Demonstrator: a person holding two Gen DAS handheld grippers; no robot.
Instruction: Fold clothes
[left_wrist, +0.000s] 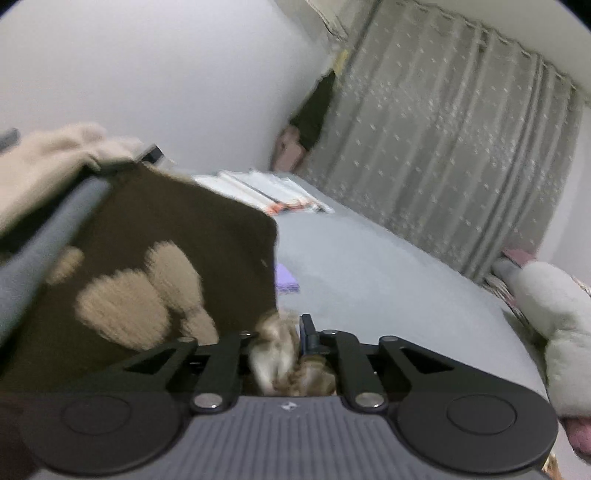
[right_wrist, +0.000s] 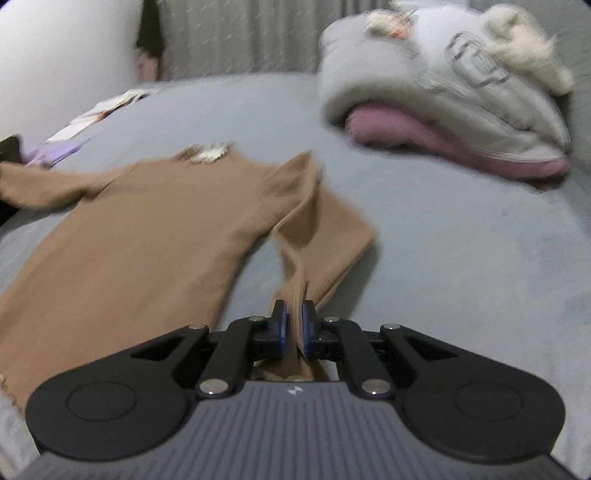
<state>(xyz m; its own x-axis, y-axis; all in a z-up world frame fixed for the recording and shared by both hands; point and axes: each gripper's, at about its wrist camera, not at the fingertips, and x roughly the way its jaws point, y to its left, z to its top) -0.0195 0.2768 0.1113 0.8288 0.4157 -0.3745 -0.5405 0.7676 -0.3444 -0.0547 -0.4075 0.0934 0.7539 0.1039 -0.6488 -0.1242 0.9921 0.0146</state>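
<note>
Both tongs pinching: right tongs (right_wrist: 292, 325) tan sweater (right_wrist: 140, 229) sleeve; left tongs (left_wrist: 280, 343) furry cloth (left_wrist: 277, 354).

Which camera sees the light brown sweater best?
The right wrist view: the light brown knit sweater lies spread on the grey bed, with its sleeve pinched in the right gripper. The left wrist view shows only blurry fluffy fabric bunched at the left gripper; I cannot tell if that is the sweater.

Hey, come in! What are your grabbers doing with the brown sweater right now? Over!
Right gripper shut on tan sweater's sleeve. Left gripper clamps fuzzy fabric, blurry. Sweater flat on grey bed. Clothes pile beyond, not blocking.
</note>
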